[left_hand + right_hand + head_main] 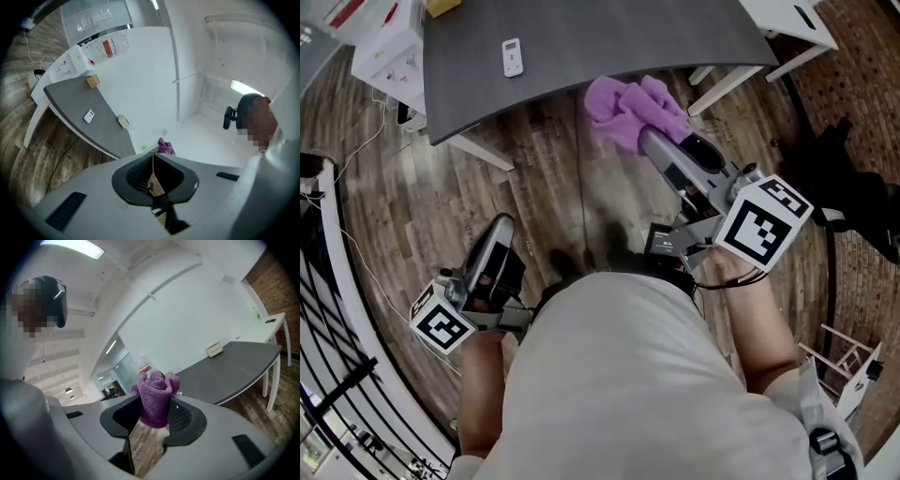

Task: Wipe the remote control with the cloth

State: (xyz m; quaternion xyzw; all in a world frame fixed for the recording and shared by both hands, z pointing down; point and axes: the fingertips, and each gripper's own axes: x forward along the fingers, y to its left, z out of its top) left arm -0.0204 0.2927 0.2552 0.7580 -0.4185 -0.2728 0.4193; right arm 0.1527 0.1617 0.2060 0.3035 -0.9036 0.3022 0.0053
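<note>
Wood-plank floor fills the lower part of the room, and the person stands on it short of a curved grey table. Nearest, at the person's left side, the left gripper points about level; its 2 jaws are pressed together with only a thin seam between them and nothing held. Further out on the other side, the right gripper reaches toward the table's near edge. Its 2 jaws are clamped on the purple cloth, which bunches up out of them in a ruffled wad, held in the air. In the head view the wad overlaps the table's front edge. Beyond it, the white remote control lies flat on the grey top toward the left end, well apart from the cloth and from both grippers. 1 small yellowish box sits past it, at the table's far edge.
</note>
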